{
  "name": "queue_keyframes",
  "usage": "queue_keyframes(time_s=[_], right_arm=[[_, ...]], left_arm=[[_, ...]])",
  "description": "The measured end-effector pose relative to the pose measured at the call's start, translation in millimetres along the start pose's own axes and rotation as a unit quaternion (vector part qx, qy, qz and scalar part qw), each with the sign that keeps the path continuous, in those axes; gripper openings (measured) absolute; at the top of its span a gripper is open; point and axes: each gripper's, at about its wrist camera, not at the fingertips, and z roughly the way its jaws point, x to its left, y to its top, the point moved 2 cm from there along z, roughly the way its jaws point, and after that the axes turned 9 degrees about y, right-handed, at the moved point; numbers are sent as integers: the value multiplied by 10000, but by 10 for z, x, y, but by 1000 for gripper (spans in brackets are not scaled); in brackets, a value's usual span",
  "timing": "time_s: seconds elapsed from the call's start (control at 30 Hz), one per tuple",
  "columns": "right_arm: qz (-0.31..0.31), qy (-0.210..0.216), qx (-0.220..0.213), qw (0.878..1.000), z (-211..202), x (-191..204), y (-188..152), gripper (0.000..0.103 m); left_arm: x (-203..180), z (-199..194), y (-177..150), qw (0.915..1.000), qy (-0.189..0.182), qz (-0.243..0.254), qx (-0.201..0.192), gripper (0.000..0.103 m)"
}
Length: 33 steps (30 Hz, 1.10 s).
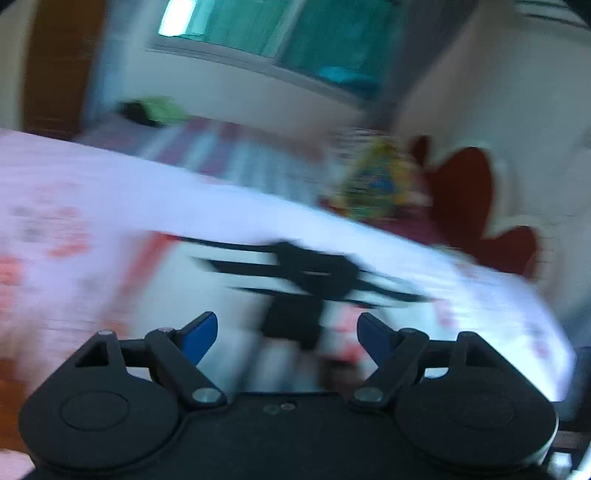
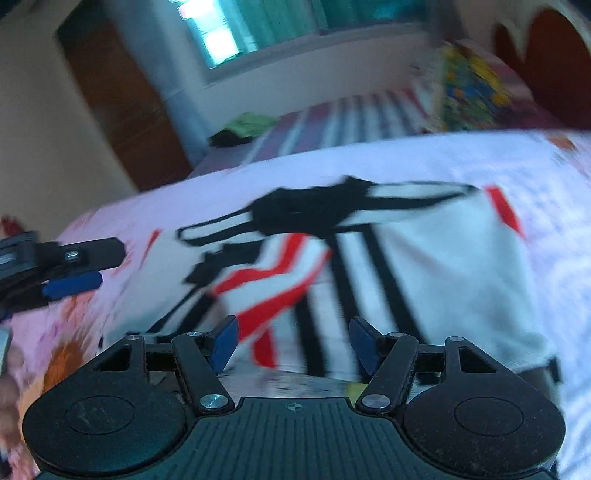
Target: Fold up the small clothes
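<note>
A small white shirt (image 2: 424, 258) with black stripes, a black collar and red trim lies on a pink floral sheet (image 2: 554, 229). One sleeve is folded in over its left part. My right gripper (image 2: 291, 343) is open and empty just above the shirt's near edge. My left gripper (image 1: 286, 332) is open and empty over the same shirt (image 1: 207, 295), which is blurred in the left wrist view. The left gripper also shows at the left edge of the right wrist view (image 2: 74, 267), beside the shirt.
A striped bedspread (image 2: 351, 118) lies beyond the sheet, with a green and black cloth (image 2: 247, 125) on it. A colourful patterned pillow (image 2: 469, 88) and a dark red headboard (image 2: 554, 62) stand at the right. A brown door (image 2: 122, 103) and a window (image 2: 258, 26) are behind.
</note>
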Motion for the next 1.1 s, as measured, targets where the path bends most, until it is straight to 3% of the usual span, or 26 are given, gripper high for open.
queue_keyframes(time_s=[0.03, 0.13, 0.27, 0.3, 0.33, 0.5, 0.67, 0.77, 0.9, 0.97, 1.0, 1.07, 1.1], right_arm=[[-172, -19, 66, 9998, 79, 85, -9, 66], [-527, -214, 299, 9979, 353, 285, -34, 66], [-465, -637, 53, 9969, 498, 322, 27, 65], [-318, -598, -58, 9977, 467, 291, 52, 51], [-130, -503, -135, 9986, 421, 251, 83, 10], [483, -607, -640, 9949, 57, -143, 232, 9], [1433, -782, -48, 9866, 93, -668, 2, 9], [1500, -667, -204, 9862, -14, -729, 40, 9], [1750, -661, -253, 9820, 14, -852, 115, 10], [1923, -576, -199, 9794, 26, -909, 109, 10], [1996, -543, -220, 9781, 2, -921, 113, 13], [2010, -592, -268, 9774, -56, -952, 69, 54], [1956, -581, -361, 9783, -90, -970, 43, 83]], left_arm=[[141, 62, -12, 9996, 248, -94, 102, 79], [374, 210, -92, 9977, 529, -286, 317, 73], [490, 380, -255, 9947, 817, -257, 564, 65], [542, 420, -306, 9939, 826, -272, 674, 63], [547, 477, -347, 9931, 887, -258, 725, 62], [579, 464, -413, 9935, 882, -286, 660, 61], [569, 464, -382, 9933, 833, -308, 733, 63], [612, 518, -284, 9930, 747, -420, 810, 75], [604, 652, -90, 9939, 807, -302, 692, 75], [613, 779, -9, 9934, 789, -334, 756, 69], [624, 841, 27, 9932, 766, -383, 790, 68], [643, 952, 94, 9929, 759, -467, 787, 60], [648, 995, 120, 9929, 767, -488, 768, 58]])
